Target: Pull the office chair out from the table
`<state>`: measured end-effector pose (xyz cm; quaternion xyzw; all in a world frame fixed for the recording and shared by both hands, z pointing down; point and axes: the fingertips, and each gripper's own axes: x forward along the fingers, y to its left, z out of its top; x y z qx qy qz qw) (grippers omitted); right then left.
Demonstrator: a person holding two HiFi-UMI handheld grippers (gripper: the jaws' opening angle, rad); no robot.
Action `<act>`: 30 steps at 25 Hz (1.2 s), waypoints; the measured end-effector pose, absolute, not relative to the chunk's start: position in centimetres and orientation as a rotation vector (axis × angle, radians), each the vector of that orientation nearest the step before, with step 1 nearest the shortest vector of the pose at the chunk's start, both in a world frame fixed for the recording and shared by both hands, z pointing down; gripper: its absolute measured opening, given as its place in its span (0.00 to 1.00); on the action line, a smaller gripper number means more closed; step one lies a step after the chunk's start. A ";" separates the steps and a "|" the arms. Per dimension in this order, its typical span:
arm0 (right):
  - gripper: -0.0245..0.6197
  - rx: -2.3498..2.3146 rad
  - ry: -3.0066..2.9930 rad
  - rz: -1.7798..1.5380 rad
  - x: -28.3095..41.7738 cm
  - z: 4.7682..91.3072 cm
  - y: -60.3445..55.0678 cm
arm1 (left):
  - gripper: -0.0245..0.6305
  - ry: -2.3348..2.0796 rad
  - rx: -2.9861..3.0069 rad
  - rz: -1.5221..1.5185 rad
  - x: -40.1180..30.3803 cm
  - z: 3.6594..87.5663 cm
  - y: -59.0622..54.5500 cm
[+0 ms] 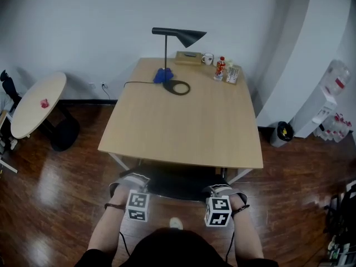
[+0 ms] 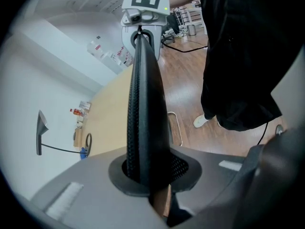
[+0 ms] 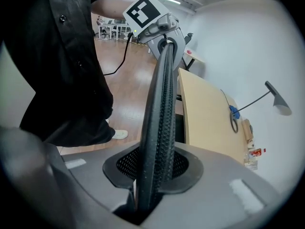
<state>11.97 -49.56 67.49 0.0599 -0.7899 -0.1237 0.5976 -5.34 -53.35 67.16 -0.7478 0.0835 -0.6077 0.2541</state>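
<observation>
The black mesh office chair (image 1: 178,185) stands tucked under the near edge of the wooden table (image 1: 183,121). Only its backrest top shows in the head view. My left gripper (image 1: 133,181) clamps the backrest's left end and my right gripper (image 1: 218,191) its right end. In the left gripper view the backrest edge (image 2: 143,104) runs up from between the jaws of the left gripper (image 2: 147,175), which press on it. The right gripper view shows the same edge (image 3: 159,118) pinched in the right gripper (image 3: 152,175). The seat and base are hidden.
On the table's far end stand a black desk lamp (image 1: 178,38), a mug (image 1: 208,58), a bottle (image 1: 221,67) and a box. A round side table (image 1: 36,102) is at the left, a bin (image 1: 282,132) and a water dispenser (image 1: 328,102) at the right. My shoe (image 1: 176,223) is just behind the chair.
</observation>
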 end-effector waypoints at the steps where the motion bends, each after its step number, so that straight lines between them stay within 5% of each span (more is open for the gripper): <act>1: 0.20 0.139 -1.833 -0.290 12.0 67.6 -49.2 | 0.11 0.230 -2.033 -1.653 -5.3 67.2 -52.9; 30: 0.17 0.136 -1.826 -0.200 10.9 66.7 -33.9 | 0.11 0.182 -2.085 -1.622 -6.4 66.1 -37.1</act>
